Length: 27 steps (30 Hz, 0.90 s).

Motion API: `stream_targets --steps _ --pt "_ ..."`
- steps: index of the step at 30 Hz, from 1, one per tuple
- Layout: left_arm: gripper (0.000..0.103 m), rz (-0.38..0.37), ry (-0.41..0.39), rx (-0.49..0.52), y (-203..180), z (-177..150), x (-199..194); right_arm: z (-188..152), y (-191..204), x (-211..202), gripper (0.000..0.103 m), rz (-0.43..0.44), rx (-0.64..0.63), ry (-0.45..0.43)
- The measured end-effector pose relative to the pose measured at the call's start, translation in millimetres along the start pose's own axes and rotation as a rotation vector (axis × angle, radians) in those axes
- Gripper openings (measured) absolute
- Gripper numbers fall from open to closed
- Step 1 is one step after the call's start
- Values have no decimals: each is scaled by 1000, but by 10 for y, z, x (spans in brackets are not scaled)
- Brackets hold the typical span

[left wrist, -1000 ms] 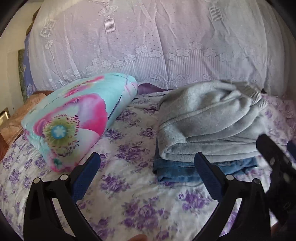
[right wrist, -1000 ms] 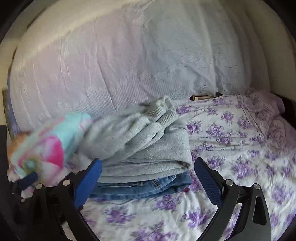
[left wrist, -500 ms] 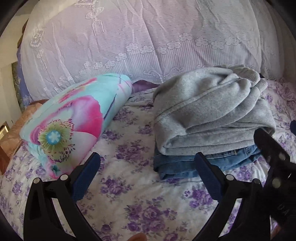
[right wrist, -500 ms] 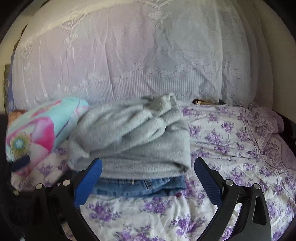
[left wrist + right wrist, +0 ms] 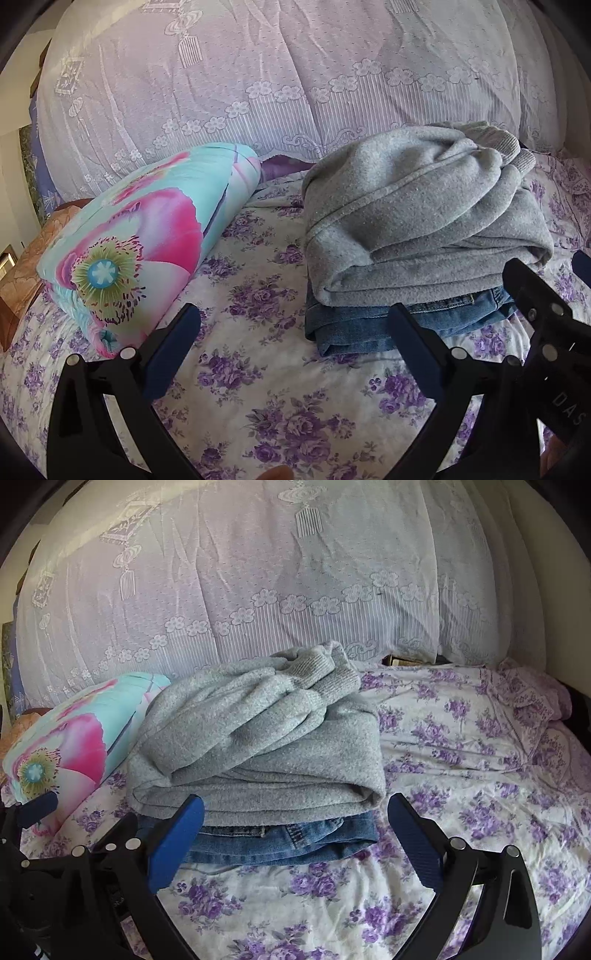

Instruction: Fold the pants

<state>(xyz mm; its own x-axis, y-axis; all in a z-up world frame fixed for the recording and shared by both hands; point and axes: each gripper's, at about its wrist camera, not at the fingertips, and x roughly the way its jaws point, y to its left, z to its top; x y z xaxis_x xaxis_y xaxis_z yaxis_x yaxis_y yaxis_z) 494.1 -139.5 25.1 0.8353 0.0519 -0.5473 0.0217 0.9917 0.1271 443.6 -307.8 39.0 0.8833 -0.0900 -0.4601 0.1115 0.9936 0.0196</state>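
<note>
So, going left to right: there's a rolled-up flowery quilt [image 5: 147, 243] lying on the bed [image 5: 258, 387] at the left, then a gap of purple-flowered sheet, then the stack. The gray sweatpants [image 5: 417, 218] sit folded on top of a folded pair of jeans [image 5: 369, 328], both on the bed in front of the big lace-covered pillow [image 5: 295, 81].

The left claw [image 5: 293, 343] is spread wide with nothing in it, hovering over bare sheet, its right finger just in front of the jeans' near edge. The right claw [image 5: 295, 827] is wide open and empty too, lined up square on the front of the stack.

What could go wrong, as I see it:

- The gray fold looks loose and lumpy on top, with the ribbed cuffs [image 5: 314, 668] bunched toward the back. Bump that and I'd guess the top layers slide off or unroll.
- With the right claw's fingers sitting about level with the jeans, closing in could pinch the jeans along with the sweatpants, or just the jeans, and drag the whole stack.
- The two claws are close together, so they could knock each other.
</note>
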Motion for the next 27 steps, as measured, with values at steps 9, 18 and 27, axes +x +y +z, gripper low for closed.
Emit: stream_targets --steps 9,18,27 --pt "99 -16 12 -10 8 5 13 0 9 -3 100 3 6 2" --pt "99 -20 13 -7 -9 5 1 11 32 -25 100 6 -1 0" --pt "99 -25 19 -6 -30 1 4 17 49 -40 100 4 -9 -5"
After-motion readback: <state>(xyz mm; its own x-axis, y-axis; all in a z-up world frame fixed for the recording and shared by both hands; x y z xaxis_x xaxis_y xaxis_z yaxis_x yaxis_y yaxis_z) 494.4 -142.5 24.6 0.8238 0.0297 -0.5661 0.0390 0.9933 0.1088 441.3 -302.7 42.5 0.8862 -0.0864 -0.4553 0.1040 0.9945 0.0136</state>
